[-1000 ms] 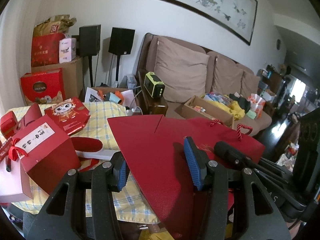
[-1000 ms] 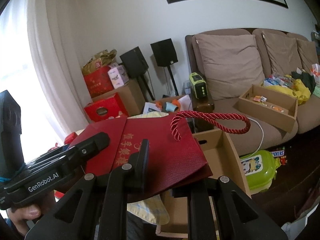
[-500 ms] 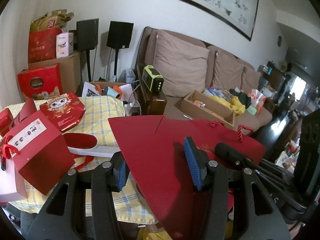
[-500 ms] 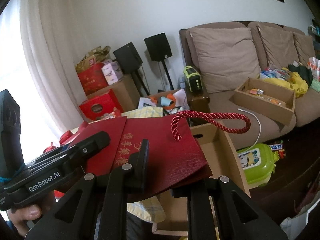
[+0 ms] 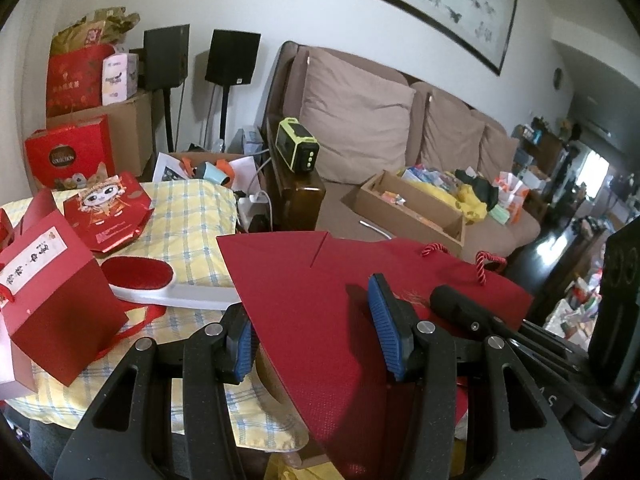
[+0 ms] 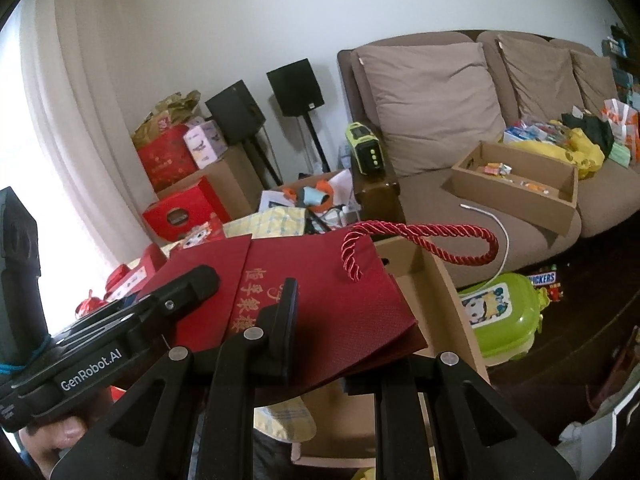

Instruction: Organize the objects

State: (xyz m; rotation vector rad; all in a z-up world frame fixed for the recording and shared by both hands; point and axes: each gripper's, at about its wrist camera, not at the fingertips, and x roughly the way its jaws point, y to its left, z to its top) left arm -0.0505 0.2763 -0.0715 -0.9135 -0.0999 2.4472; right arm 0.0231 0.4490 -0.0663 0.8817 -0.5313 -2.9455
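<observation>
A flat red paper bag (image 5: 320, 288) with gold characters and red rope handles (image 6: 420, 236) hangs level over the table edge. My right gripper (image 6: 320, 336) is shut on the near edge of the bag (image 6: 340, 304): one finger lies on top and the other is hidden beneath. In the left wrist view the right gripper's finger (image 5: 452, 304) shows as a black bar on the bag. My left gripper (image 5: 314, 338) is open over the bag's bottom flap. One of its blue pads (image 5: 386, 332) casts a shadow on the paper, and neither pad presses it.
The table with a yellow check cloth (image 5: 200, 216) holds a red gift box (image 5: 52, 292), a red cartoon pack (image 5: 108, 208) and a white dish with a red inside (image 5: 140, 276). An open cardboard box (image 6: 436, 280) stands below the bag, a green case (image 6: 500, 312) lies on the floor, and a sofa (image 6: 440, 112) is behind.
My left gripper has crept forward and a little down over the bag. The right gripper's hold on the bag looks the same.
</observation>
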